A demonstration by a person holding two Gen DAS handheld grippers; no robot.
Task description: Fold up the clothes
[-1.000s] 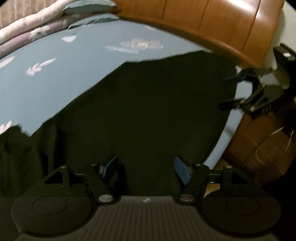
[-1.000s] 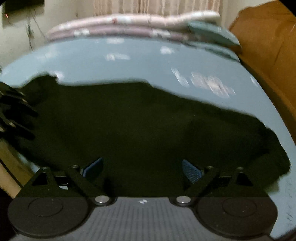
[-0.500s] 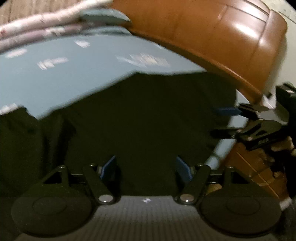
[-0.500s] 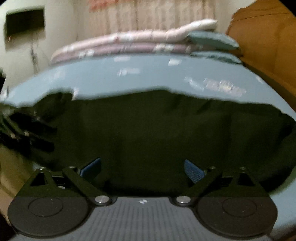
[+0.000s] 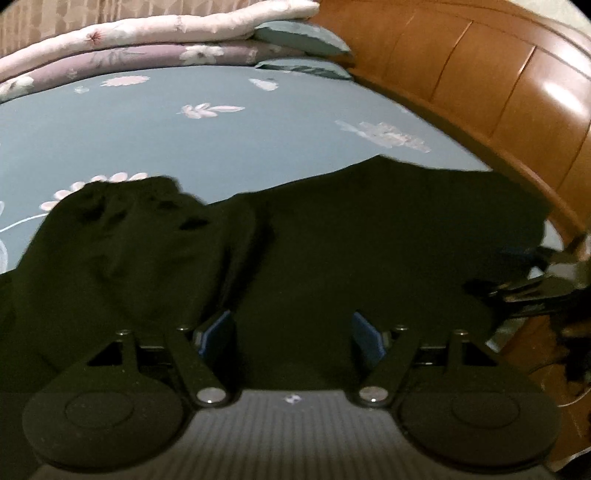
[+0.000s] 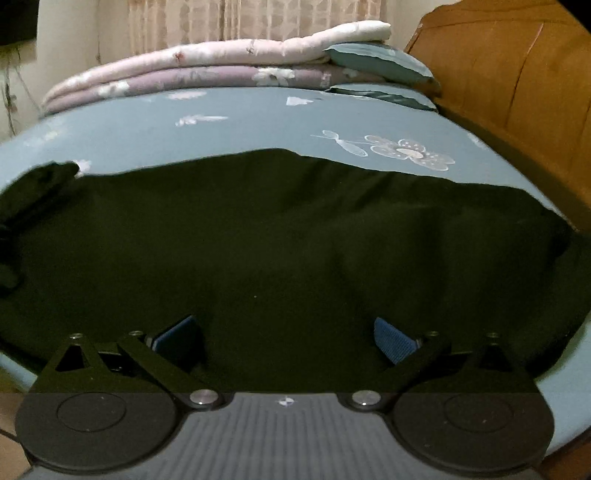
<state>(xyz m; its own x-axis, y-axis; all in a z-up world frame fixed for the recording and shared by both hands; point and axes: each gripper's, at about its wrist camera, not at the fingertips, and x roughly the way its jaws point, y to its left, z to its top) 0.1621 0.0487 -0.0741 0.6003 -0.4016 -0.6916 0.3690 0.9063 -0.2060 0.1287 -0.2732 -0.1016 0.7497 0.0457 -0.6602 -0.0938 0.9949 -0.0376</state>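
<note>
**Dark garment spread across blue bed, both grippers above its near edge**

Dark fabric, a black garment [image 6: 295,240], is seen laid out over a blue bedsheet [image 6: 240,125] printed with pale flowers and leaves. In the right wrist view the garment is stretched wide across the bed, its far edge running in an uneven line below a flower print, and its near edge reaching to the side of the mattress. In the left wrist view one end of the garment [image 5: 332,258] is shown bunched into folds at the left, while the rest lies flatter toward the wooden headboard [image 5: 498,92].

The left gripper [image 5: 291,332] is held over the near part of the cloth with its blue-padded jaws apart; no fabric is pinched between them. The right gripper [image 6: 288,336] is likewise held above the cloth, its jaws opening and standing wide, with nothing clamped between the pads. The right gripper [image 5: 517,280] is also glimpsed, blurred, at the right margin of the left wrist view, beside the garment's end.

Folded quilts [image 6: 203,66] in pink and lilac are stacked at the far side of the bed, with teal pillows [image 6: 380,62] placed next to the headboard. A curtain [image 6: 258,18] is hung behind them.
</note>
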